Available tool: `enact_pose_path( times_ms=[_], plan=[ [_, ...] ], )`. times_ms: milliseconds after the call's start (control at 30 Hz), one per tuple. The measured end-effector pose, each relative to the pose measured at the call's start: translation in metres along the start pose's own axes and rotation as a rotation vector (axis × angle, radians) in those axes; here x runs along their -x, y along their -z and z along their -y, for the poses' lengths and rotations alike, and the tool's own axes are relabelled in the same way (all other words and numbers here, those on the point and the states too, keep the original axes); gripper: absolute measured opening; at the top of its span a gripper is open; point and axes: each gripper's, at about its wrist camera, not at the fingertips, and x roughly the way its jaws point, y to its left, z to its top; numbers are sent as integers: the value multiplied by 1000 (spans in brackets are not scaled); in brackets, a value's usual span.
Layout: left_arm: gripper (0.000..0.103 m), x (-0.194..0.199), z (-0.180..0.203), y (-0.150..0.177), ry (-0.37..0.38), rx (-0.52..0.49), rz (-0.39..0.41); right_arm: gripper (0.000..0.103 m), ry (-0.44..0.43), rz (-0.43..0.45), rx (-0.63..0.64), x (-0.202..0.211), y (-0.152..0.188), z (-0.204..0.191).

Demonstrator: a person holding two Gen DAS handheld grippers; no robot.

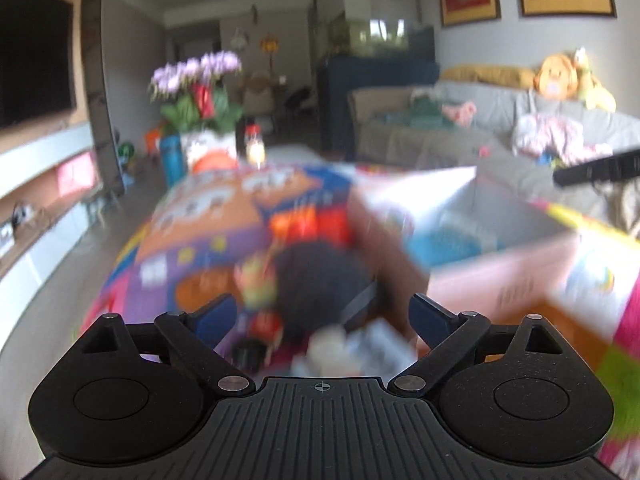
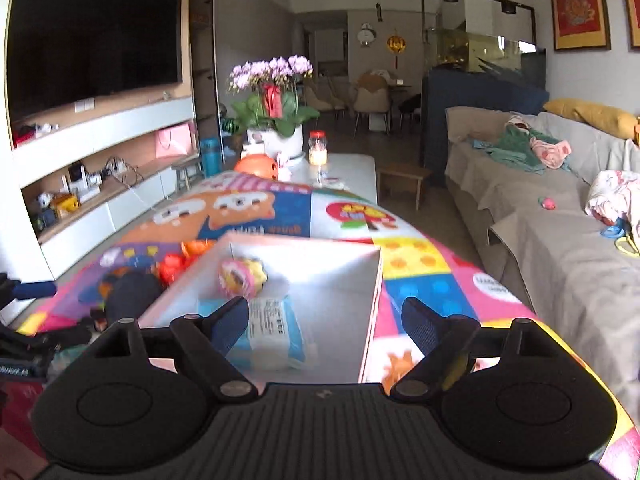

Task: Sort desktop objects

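While both tongs (image 1: 320, 312) (image 2: 326, 320) gape empty: white box (image 2: 340, 264), blue-white packet (image 2: 272, 330), pink-yellow toy (image 2: 240, 276) inside.

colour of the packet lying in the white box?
Light blue with a white label, the packet lies in the box; clearest in the right wrist view.

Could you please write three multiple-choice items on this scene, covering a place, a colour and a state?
1. Where does the blue wipes packet lie?
A. inside the white box
B. on the sofa
C. on the TV shelf

2. What colour are the potted flowers?
A. yellow
B. purple
C. white

3. How is the right claw?
A. shut on a toy
B. shut on nothing
C. open

Answers: 1 A, the box walls surround it; 2 B, purple blooms above green leaves; 3 C, its fingers stand wide apart, holding nothing.
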Motion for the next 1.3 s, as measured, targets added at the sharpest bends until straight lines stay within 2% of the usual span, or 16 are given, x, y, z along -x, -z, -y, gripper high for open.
enact_pose_path(
  times_ms=[67,133,233,333,367,433,467,600,667,733,833,900,1033,1200,1267,1300],
  plan=[
    [97,1,-6,15,-24,13,-26,85,3,-8,45,-1,6,-11],
    [98,1,-14,24,-98,43,-36,85,-18,-4,106,3,12,-29],
    [100,6,-35,30,-213,153,-31,85,-103,5,224,11,24,-69],
    [101,17,-63,29,-264,263,-20,82,-198,-16,299,7,37,-113],
    [101,22,-69,29,-270,278,-16,79,-226,-16,326,4,41,-130],
    [101,32,-79,29,-278,290,-4,63,-253,-9,383,-6,48,-163],
    [102,35,-79,29,-277,294,-2,60,-263,-20,390,-13,48,-174],
    [102,46,-83,37,-251,306,-9,57,-244,-86,363,-49,46,-211],
    [102,49,-84,40,-244,314,-15,47,-222,-119,360,-63,49,-217],
    [102,49,-86,43,-239,319,-21,28,-261,-138,331,-62,50,-215],
    [102,47,-84,44,-225,328,-31,20,-309,-163,373,-44,56,-207],
    [102,47,-78,45,-199,323,-33,8,-325,-194,404,-32,65,-198],
    [102,41,-52,42,-124,251,-43,8,-283,-226,402,-8,81,-168],
    [102,29,-11,36,-40,101,-45,10,-182,-172,319,20,85,-120],
    [102,21,0,33,-14,53,-40,25,-153,-166,268,24,88,-104],
    [102,16,4,31,3,43,-42,44,-138,-165,233,25,90,-95]
  ],
)
